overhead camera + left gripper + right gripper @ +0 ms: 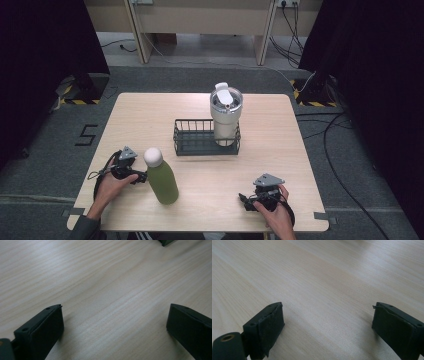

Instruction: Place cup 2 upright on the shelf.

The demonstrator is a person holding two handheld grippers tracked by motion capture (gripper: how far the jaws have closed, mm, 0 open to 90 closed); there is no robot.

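Note:
A green bottle (162, 177) with a white round cap stands upright at the front left of the wooden table (145, 115). My left gripper (141, 177) lies on the table just left of the bottle, jaws pointing at it. In the left gripper view the left gripper (115, 307) is open, with bare wood between its jaws. My right gripper (243, 199) rests near the front right edge and points left. In the right gripper view the right gripper (327, 305) is open, with nothing between its black pads (272, 322).
A black wire basket (192, 150) sits mid-table. A steel tumbler (225, 112) with a white lid stands upright in its right end. A dark green corner (166, 242) of something shows at the top edge of the left gripper view. Cables lie on the floor beyond the table.

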